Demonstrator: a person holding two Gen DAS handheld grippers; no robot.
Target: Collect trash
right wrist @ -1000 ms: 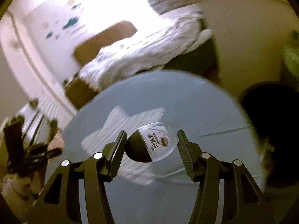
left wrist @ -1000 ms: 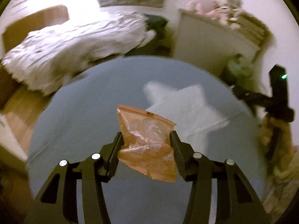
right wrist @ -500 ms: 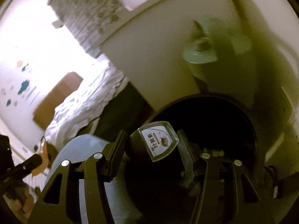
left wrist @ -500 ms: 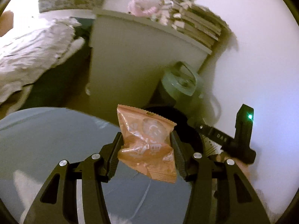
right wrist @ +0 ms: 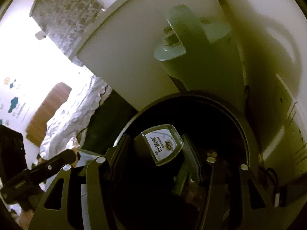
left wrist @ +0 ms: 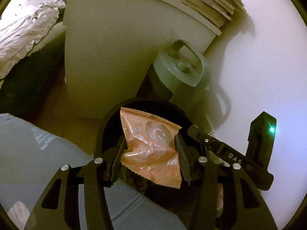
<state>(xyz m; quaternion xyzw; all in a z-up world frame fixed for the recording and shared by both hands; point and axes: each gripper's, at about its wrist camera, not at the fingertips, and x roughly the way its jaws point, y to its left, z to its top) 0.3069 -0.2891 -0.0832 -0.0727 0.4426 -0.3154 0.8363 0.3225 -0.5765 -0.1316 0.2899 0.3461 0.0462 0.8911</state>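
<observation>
My left gripper (left wrist: 149, 159) is shut on a crumpled orange snack wrapper (left wrist: 151, 149) and holds it over the near rim of a round black trash bin (left wrist: 103, 128). My right gripper (right wrist: 153, 153) is shut on a small clear bottle with a white label and dark cap (right wrist: 163, 145), held above the bin's dark opening (right wrist: 211, 118). The right gripper also shows in the left wrist view (left wrist: 230, 153) on the right, over the bin. The left gripper also shows in the right wrist view (right wrist: 44, 168) at the lower left.
A white cabinet (left wrist: 119, 53) stands right behind the bin, with a grey-green appliance with a handle (left wrist: 178, 76) beside it against the white wall. A grey round rug (left wrist: 38, 153) lies under me. A bed with rumpled white bedding (left wrist: 23, 38) is at the left.
Both grippers have swung from over the grey rug to the black bin by the cabinet. Each still holds its item. The bin is now closer under both.
</observation>
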